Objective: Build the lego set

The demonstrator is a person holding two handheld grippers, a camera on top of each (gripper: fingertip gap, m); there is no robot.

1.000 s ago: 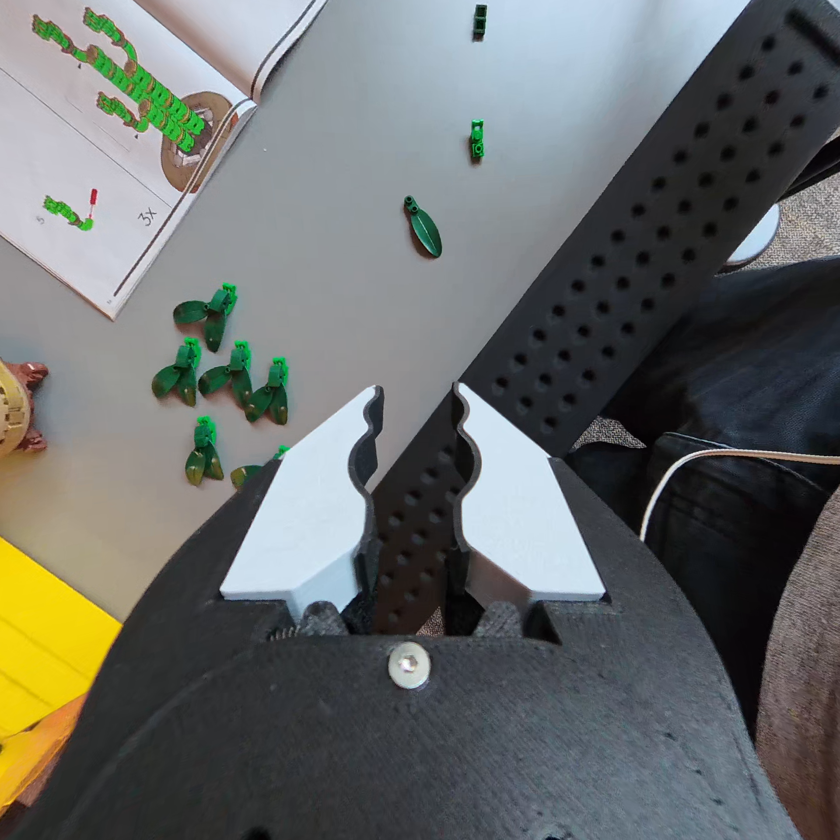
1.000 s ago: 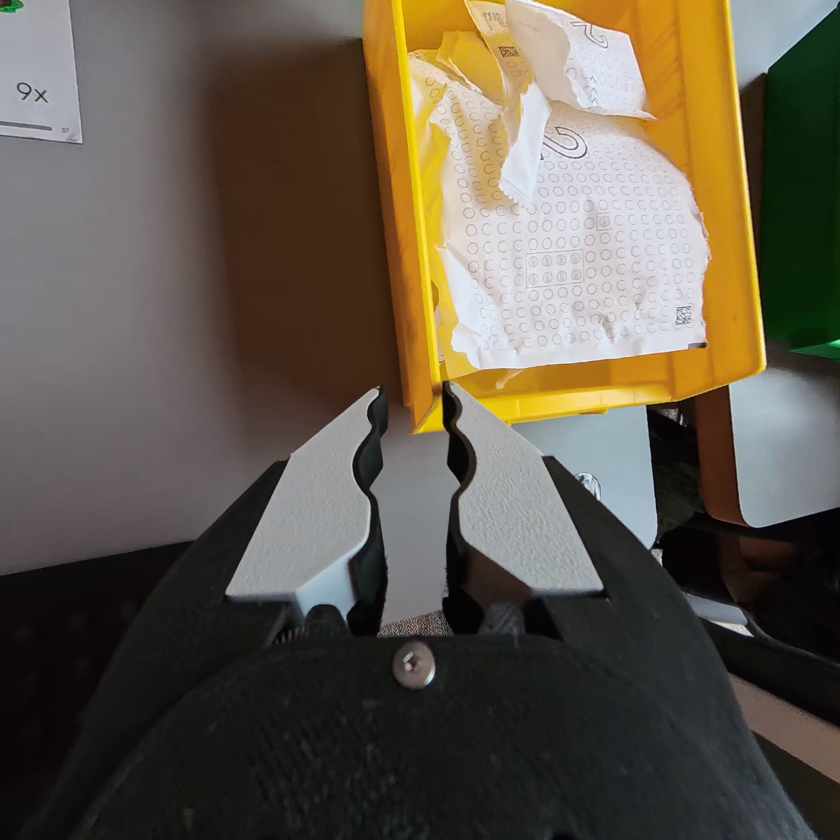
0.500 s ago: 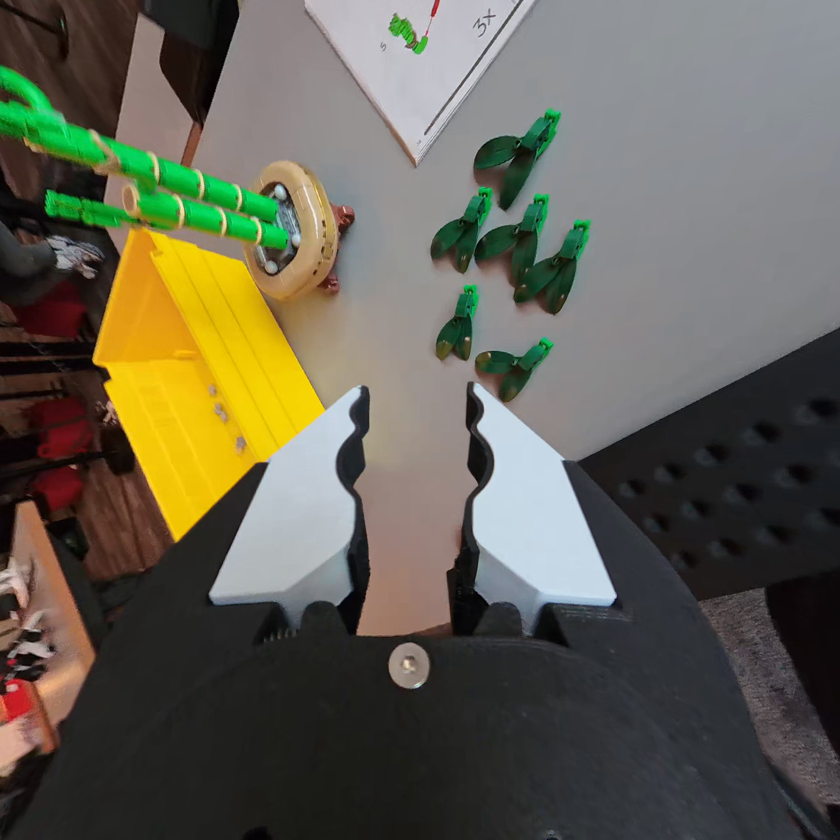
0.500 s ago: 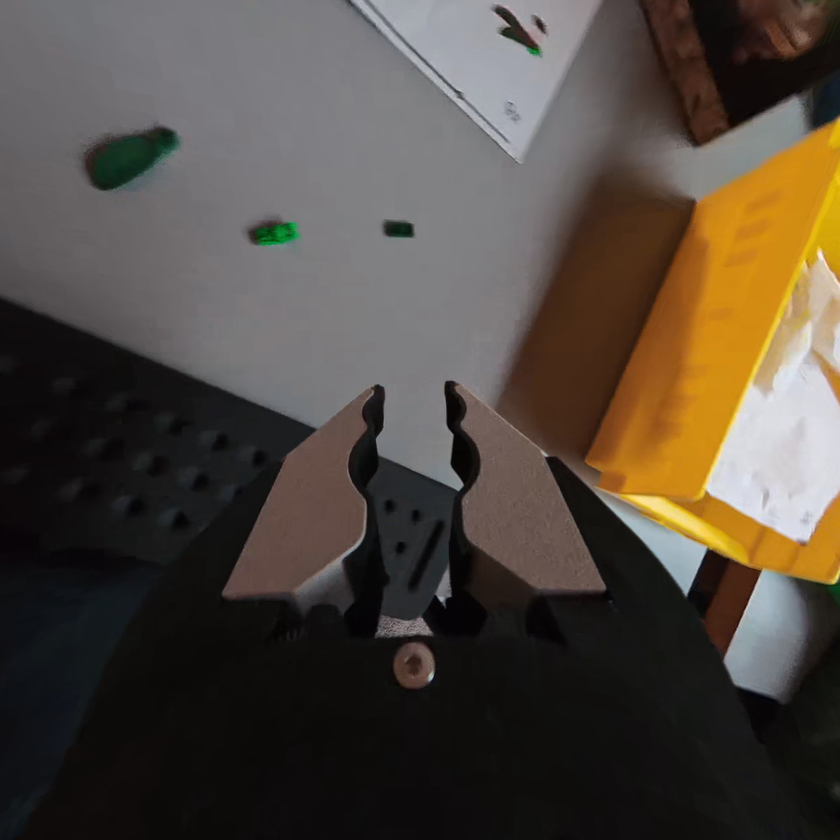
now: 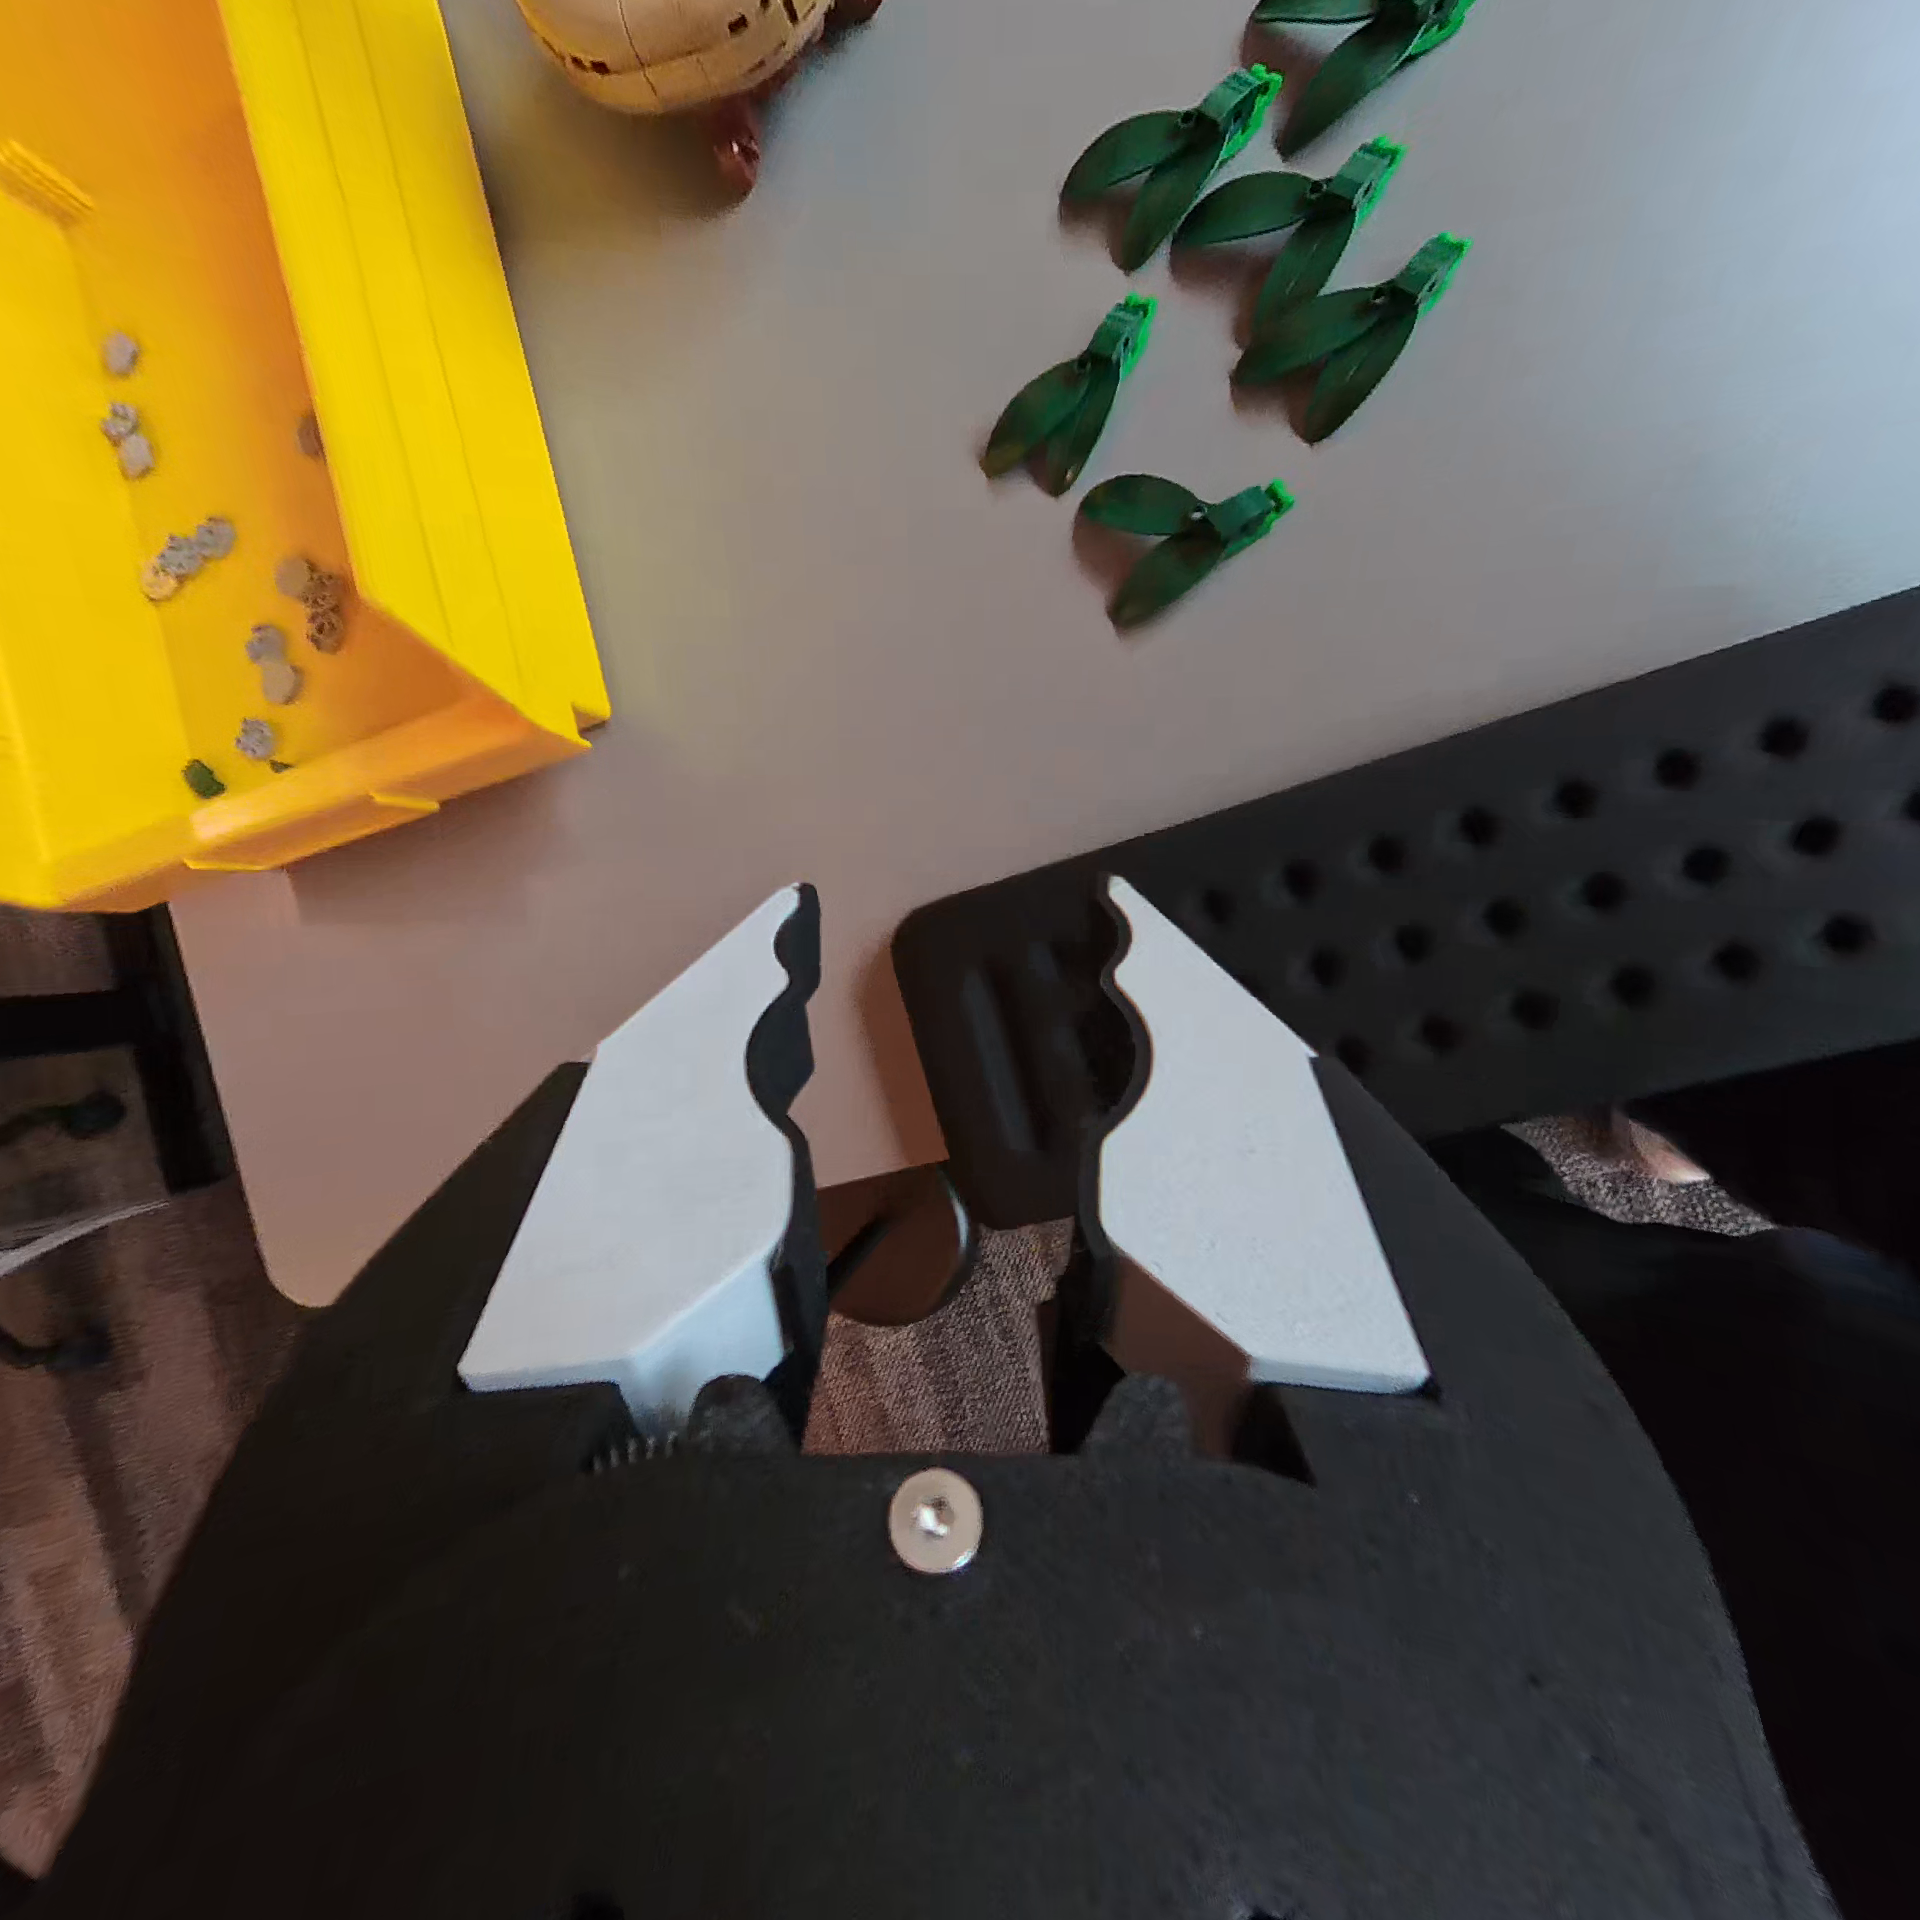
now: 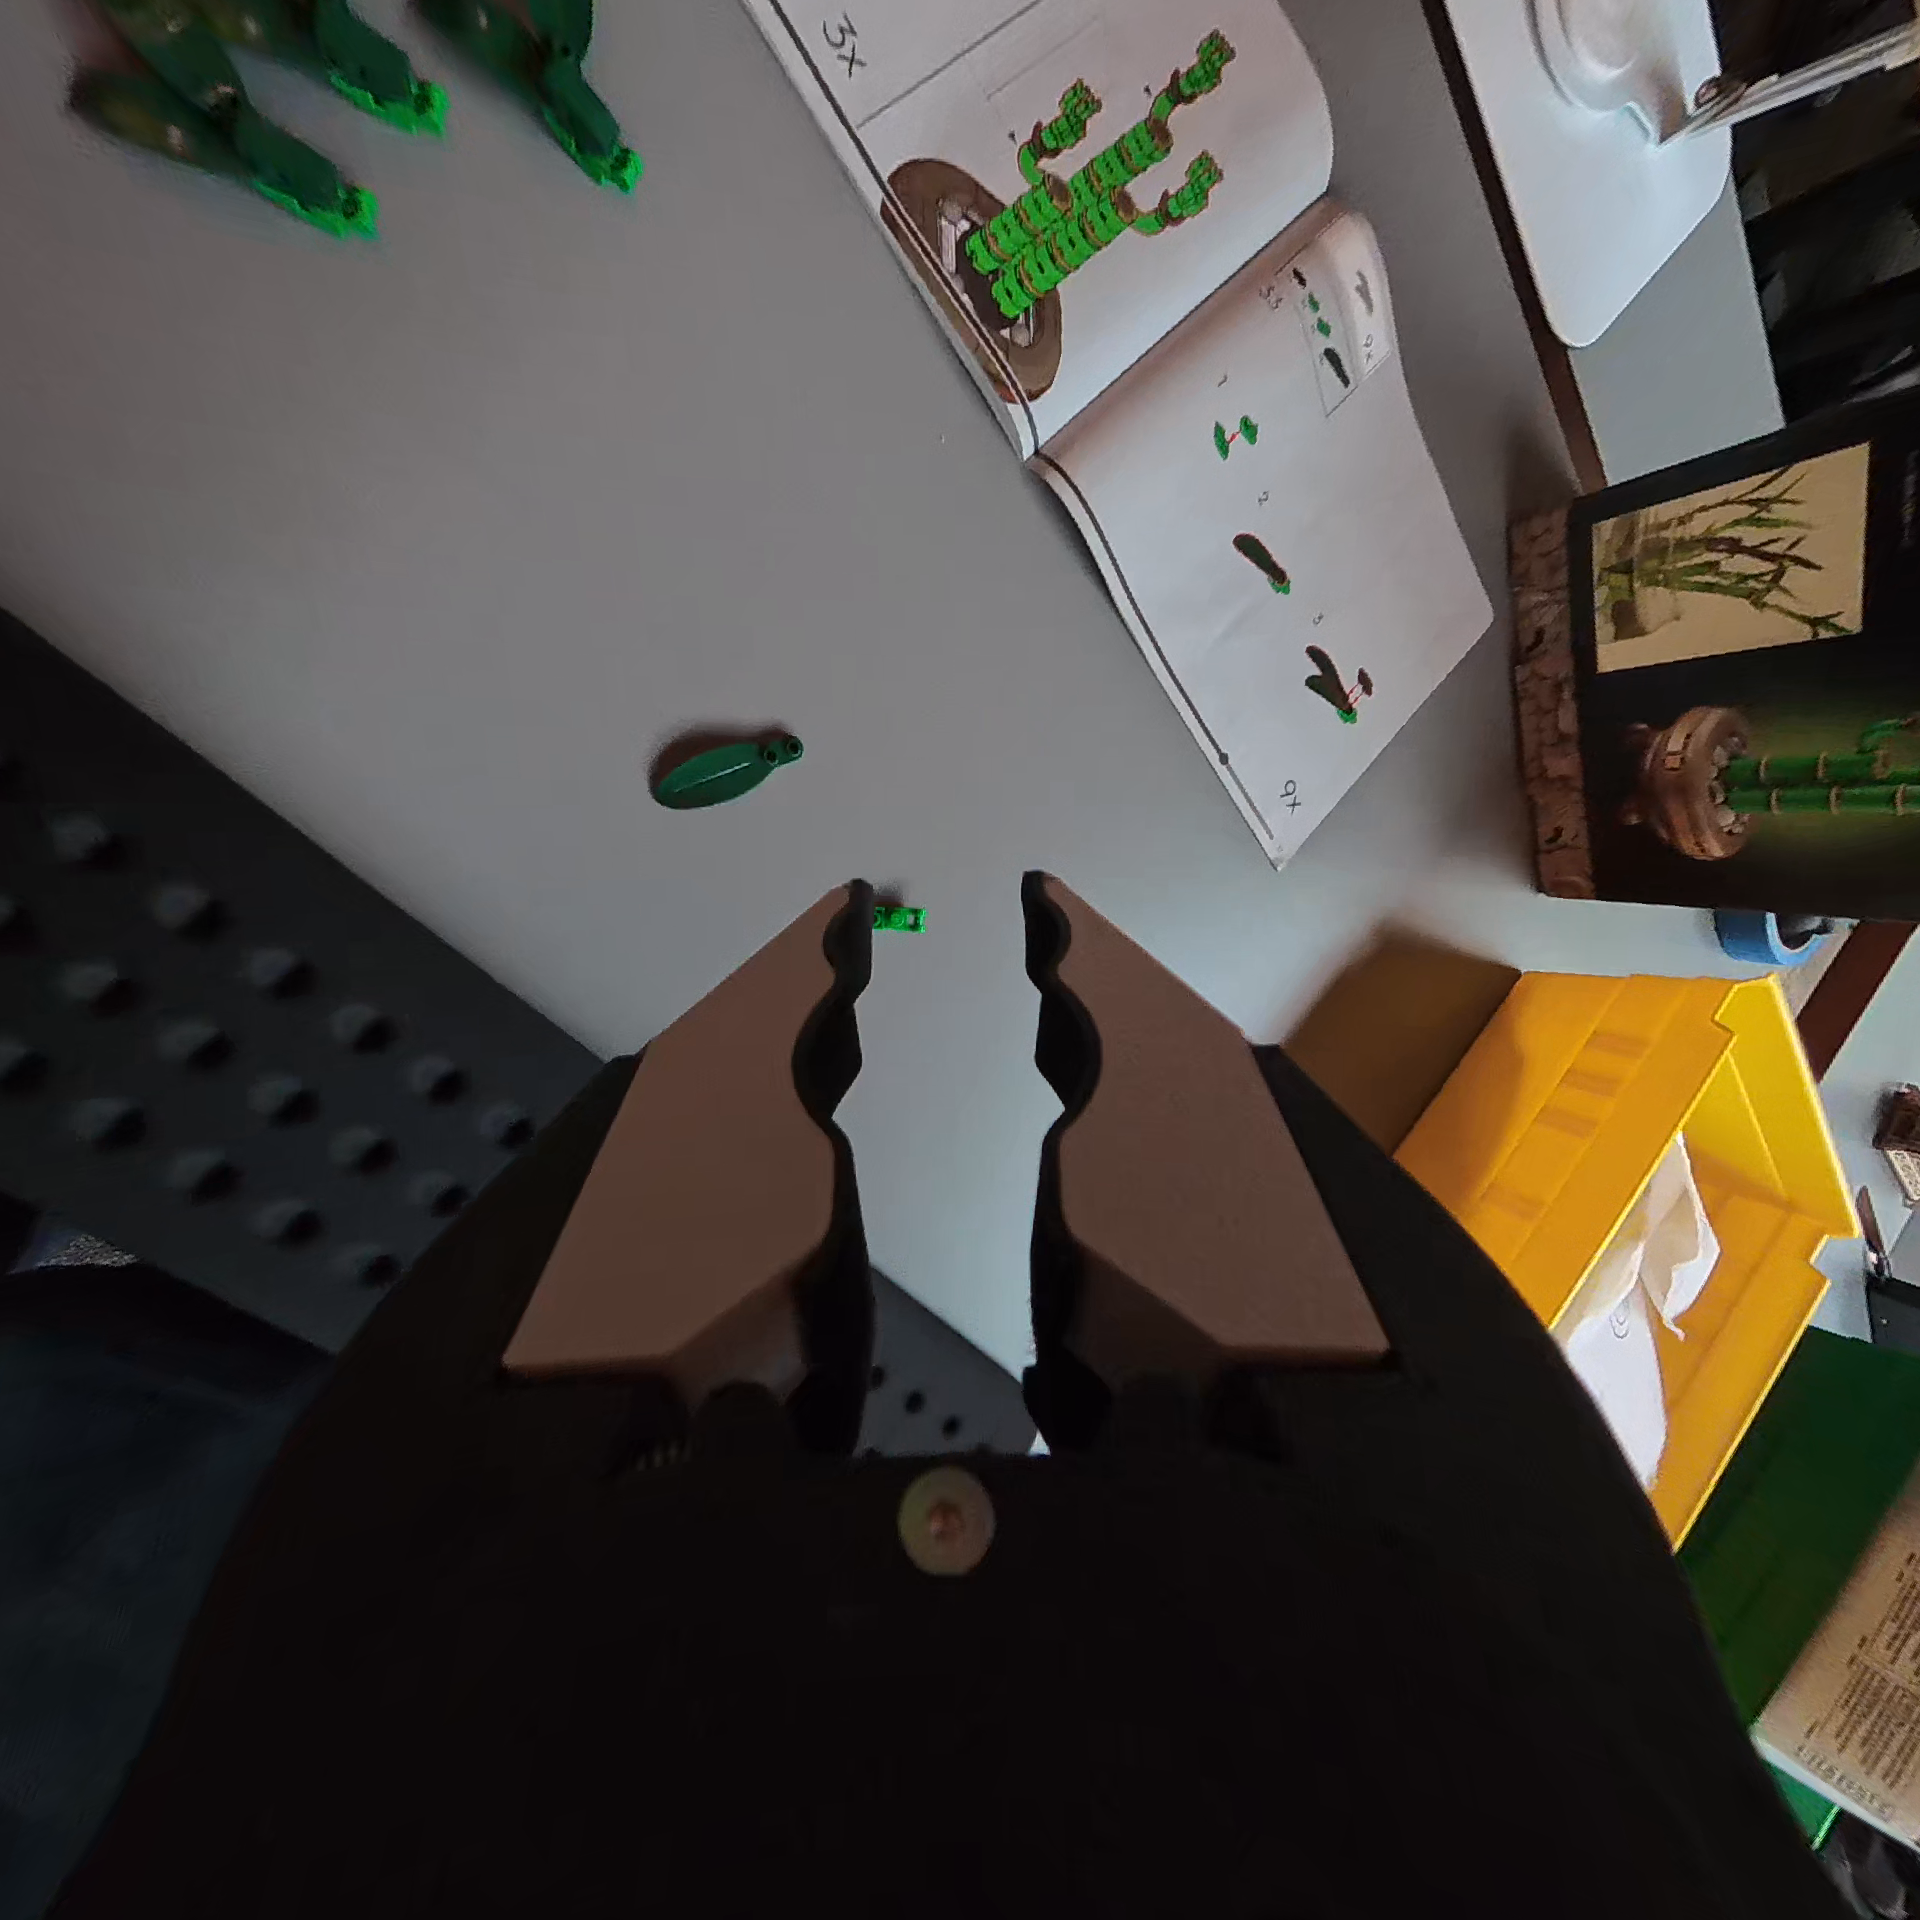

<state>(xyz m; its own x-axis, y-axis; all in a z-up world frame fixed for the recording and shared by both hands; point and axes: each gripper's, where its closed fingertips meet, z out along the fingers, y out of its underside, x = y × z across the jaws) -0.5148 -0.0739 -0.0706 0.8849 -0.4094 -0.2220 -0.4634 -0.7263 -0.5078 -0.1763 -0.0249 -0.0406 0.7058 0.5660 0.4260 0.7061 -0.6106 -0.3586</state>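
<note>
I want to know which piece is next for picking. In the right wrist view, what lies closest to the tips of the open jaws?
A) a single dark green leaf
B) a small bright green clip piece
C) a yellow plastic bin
B: the small bright green clip piece lies on the grey table just beside one tip of the right gripper, its jaws open.

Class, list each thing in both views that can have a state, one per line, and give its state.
Left gripper: open, empty.
Right gripper: open, empty.
Manual: open, flat on the table.
Left bin: uncovered, small pieces inside.
Right bin: uncovered, holds torn paper.
Leaf clusters: assembled, lying flat.
Single leaf: loose, lying flat.
Small green piece: loose, near the right gripper's tip.
</note>
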